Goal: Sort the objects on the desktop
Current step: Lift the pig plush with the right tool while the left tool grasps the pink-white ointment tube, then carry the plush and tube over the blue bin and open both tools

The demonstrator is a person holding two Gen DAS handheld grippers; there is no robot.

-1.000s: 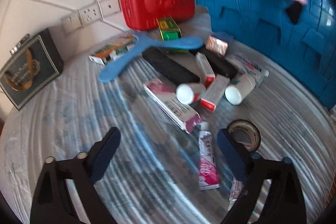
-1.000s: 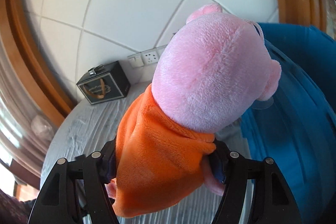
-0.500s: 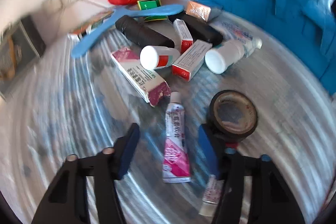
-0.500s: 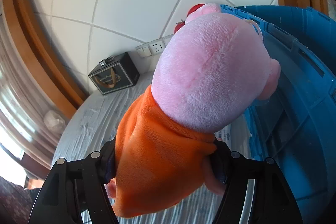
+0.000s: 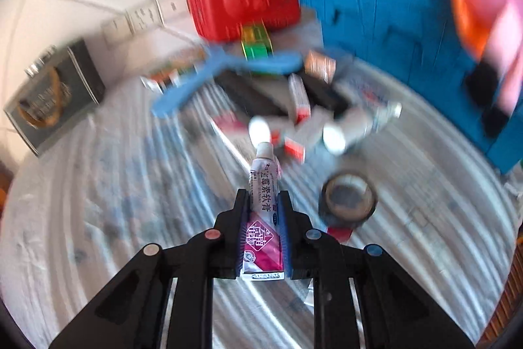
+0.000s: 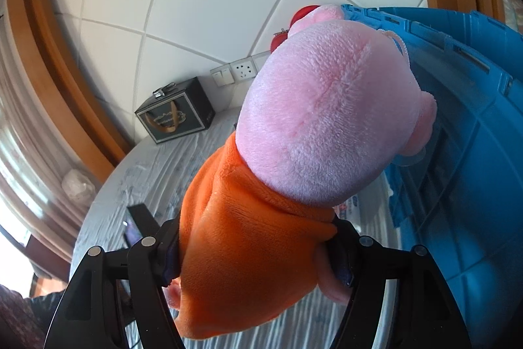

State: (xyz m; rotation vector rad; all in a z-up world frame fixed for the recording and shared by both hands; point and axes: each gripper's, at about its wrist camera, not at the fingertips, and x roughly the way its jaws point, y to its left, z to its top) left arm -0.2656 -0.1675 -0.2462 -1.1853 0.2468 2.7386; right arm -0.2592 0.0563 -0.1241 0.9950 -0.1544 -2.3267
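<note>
Ointment tube [image 5: 263,211]: clamped in my left gripper [image 5: 263,201], long axis pointing forward. My right gripper [image 6: 255,254] holds the plush pig [image 6: 327,120], nearer the blue crate [image 6: 474,136].

Both rigs look like the same design. The left gripper [image 5: 263,201] is matte black plastic, two angular arms with long slot cutouts, blue pads lining the inner faces of its fingers [image 5: 283,228]. Round fasteners sit on its arms: pale and reddish on one side, blue on the other. The right gripper [image 6: 258,247] is black too, with plain silvery screw heads and dark blue pads.
</note>
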